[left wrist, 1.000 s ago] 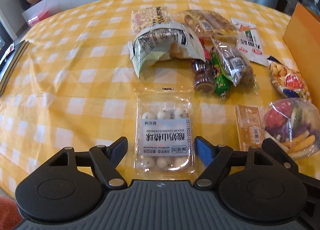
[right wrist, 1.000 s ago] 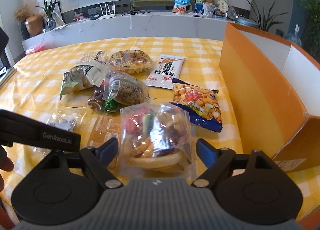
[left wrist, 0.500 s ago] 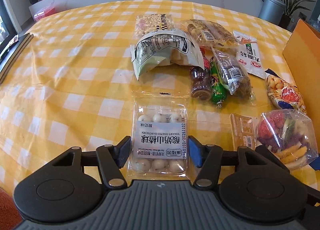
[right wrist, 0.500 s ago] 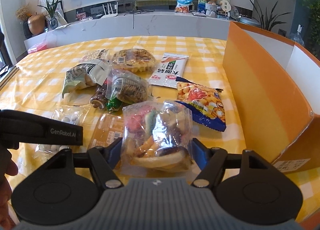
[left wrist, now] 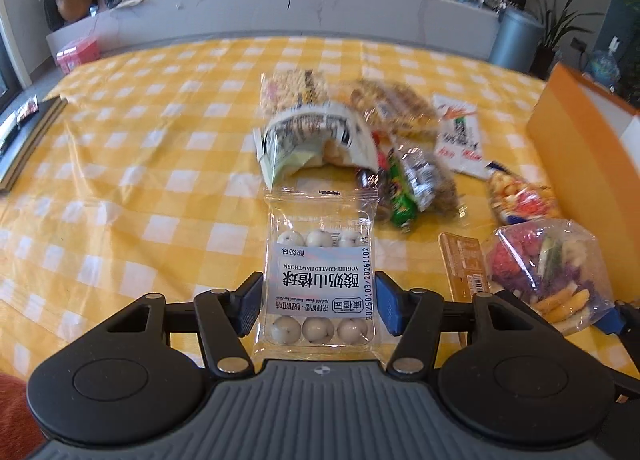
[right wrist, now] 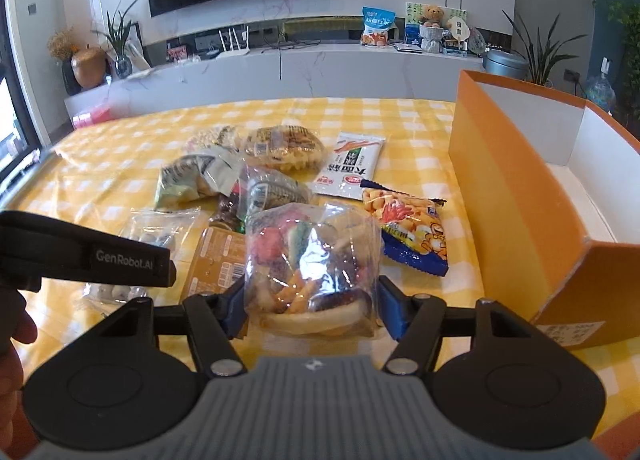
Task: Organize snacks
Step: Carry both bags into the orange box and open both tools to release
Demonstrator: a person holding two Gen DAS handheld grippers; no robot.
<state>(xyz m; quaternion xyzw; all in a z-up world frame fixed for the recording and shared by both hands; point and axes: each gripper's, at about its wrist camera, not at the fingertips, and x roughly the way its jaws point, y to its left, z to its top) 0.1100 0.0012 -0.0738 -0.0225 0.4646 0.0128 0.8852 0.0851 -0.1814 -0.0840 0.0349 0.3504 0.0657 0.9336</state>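
Observation:
My left gripper (left wrist: pixel 318 296) is shut on a clear packet of yogurt-coated hawthorn balls (left wrist: pixel 320 244), its blue pads pressing both long edges, and the packet hangs just above the yellow checked tablecloth (left wrist: pixel 140 188). In the right wrist view my right gripper (right wrist: pixel 311 296) has its jaws closing on a clear bag of mixed dried vegetable and fruit chips (right wrist: pixel 308 252). Both pads touch the bag's sides and the film bulges. This bag (left wrist: pixel 548 272) also shows at the right of the left wrist view.
An open orange box (right wrist: pixel 516 200) stands to the right. More snacks lie ahead: a flat orange packet (right wrist: pixel 216 256), a blue nut bag (right wrist: pixel 408 228), a white packet (right wrist: pixel 352 168), a green-white bag (left wrist: pixel 316 136). A person's hand (right wrist: pixel 16 324) is at the left edge.
Both grippers' jaws have narrowed onto their packs. The left one has risen with the hawthorn packet and tilted up, so more of the room behind shows.

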